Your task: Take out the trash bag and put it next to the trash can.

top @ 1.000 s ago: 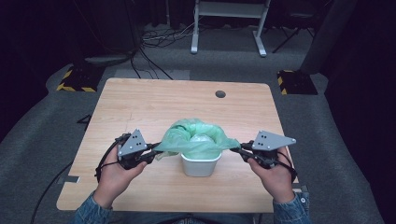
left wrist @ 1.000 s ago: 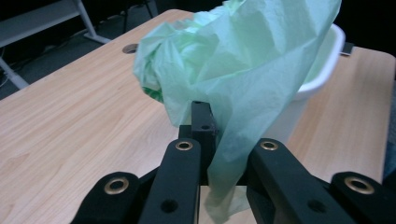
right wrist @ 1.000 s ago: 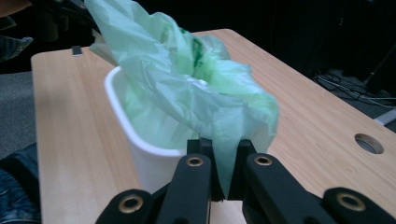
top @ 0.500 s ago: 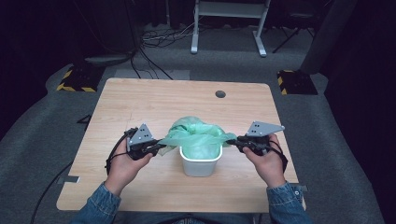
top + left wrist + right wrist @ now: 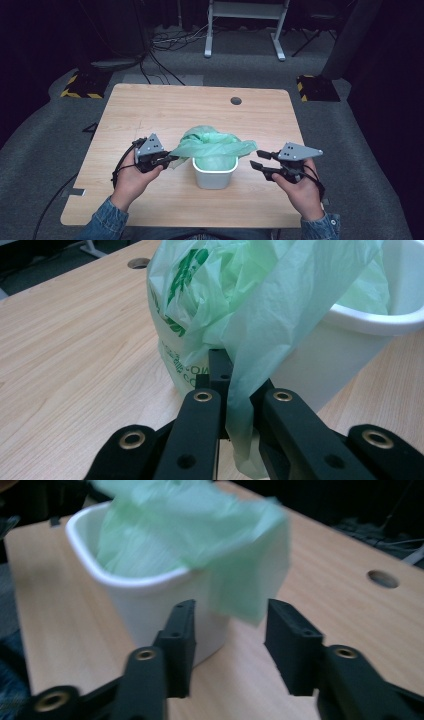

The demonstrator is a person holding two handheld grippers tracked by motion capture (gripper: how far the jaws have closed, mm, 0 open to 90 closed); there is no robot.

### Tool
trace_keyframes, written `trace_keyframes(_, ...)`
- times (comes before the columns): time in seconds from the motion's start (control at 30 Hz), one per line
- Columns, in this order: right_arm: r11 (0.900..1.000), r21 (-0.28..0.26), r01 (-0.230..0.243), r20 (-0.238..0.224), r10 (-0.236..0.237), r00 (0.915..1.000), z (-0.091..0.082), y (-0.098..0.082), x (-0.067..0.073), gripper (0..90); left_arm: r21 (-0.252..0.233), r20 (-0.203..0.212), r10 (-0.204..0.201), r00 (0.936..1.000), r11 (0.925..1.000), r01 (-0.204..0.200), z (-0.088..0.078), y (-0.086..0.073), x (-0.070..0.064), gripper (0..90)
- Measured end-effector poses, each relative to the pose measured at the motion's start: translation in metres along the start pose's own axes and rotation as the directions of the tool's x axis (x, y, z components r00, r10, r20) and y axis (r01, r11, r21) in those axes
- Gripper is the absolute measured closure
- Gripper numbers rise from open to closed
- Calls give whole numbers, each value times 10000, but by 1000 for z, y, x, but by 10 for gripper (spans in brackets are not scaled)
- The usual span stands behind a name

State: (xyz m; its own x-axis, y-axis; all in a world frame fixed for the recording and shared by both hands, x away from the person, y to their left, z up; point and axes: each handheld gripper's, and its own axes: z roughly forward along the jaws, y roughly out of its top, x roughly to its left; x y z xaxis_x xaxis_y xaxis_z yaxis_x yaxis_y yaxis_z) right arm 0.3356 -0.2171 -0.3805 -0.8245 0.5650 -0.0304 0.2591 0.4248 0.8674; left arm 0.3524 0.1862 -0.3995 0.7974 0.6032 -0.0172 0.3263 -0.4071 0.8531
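Clamping green-printed bag, text unreadable: left claw; right claw just opened, apart.

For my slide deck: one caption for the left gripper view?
Left claw shut on green bag draped over white bin.

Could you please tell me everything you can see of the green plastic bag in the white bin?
The green plastic bag is thin, translucent, crinkled film with darker green print on one side. It sits in the white bin, its mouth bunched above the rim and spilling over on both sides. The left gripper is shut on a stretched flap at the bin's left; in the left gripper view the film runs down between the jaws. On the other side a loose flap hangs over the rim, free of the right gripper, whose jaws have just been opening.
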Motion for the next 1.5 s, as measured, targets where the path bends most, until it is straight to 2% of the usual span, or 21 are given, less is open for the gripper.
trace_keyframes(0.07, 9993, 366, -1, -293, 12, 9996, 4, -5, 4, 682, -15, -44, 34, 10000, 10000, -34, 1, 1, -1, 865)
trace_keyframes(0.1, 9991, 412, -58, -382, 73, 9992, 8, -8, 4, 697, -5, 89, -89, 9999, 10000, 89, 1, 1, -1, 856)
trace_keyframes(0.17, 9984, 543, -148, -592, 180, 9981, 18, -13, 3, 728, -30, 46, -167, 9999, 9999, 167, 2, 1, -1, 821)
trace_keyframes(0.27, 9976, 670, -196, -824, 251, 9963, 38, -17, 2, 734, -20, -64, -541, 9985, 9985, 541, 3, 1, 0, 658)
trace_keyframes(0.33, 9961, 854, -213, -951, 294, 9950, 53, -18, -2, 697, -34, -158, -634, 9979, 9980, 633, 4, 0, 1, 593)
trace_keyframes(0.43, 9960, 854, -256, -760, 321, 9966, 71, -18, -11, 637, -87, -150, -789, 9968, 9969, 788, 4, 1, 3, 553)
trace_keyframes(0.6, 9949, 319, -959, -170, 965, 9952, 81, -11, -36, 542, -111, -493, -748, 9960, 9972, 743, 3, 3, 8, 538)
trace_keyframes(0.67, 9958, 317, -855, 284, 846, 9960, 82, -7, -45, 483, -119, -555, -736, 9957, 9973, 731, 3, 5, 10, 542)
trace_keyframes(0.7, 9961, 358, -805, 464, 788, 9958, 82, -4, -48, 481, -88, -587, -734, 9956, 9973, 730, 3, 6, 10, 548)
trace_keyframes(0.8, 9959, 227, -879, 508, 866, 9949, 85, 6, -55, 477, -73, -673, -627, 9958, 9980, 623, 4, 11, 12, 567)
trace_keyframes(0.9, 9967, 50, -809, 807, 802, 9935, 84, 19, -58, 458, -63, -687, -434, 9967, 9991, 430, 5, 16, 11, 588)
trace_keyframes(1.13, 9931, -850, -803, 1113, 896, 9897, 75, 52, -57, 419, -422, -753, -139, 9971, 9991, 107, 2, 31, 9, 585)
trace_keyframes(1.2, 9902, -1154, -784, 963, 897, 9913, 75, 59, -53, 392, -446, -634, -131, 9979, 9990, 103, 3, 36, 6, 584)
trace_keyframes(1.27, 9885, -1325, -725, 711, 824, 9941, 78, 67, -48, 391, -431, -607, 104, 9981, 9990, -130, 4, 40, 3, 577)
trace_keyframes(1.5, 9885, -1419, -527, -107, 517, 9986, 92, 86, -25, 382, -506, -512, 455, 9977, 9976, -481, 10, 52, -2, 516)
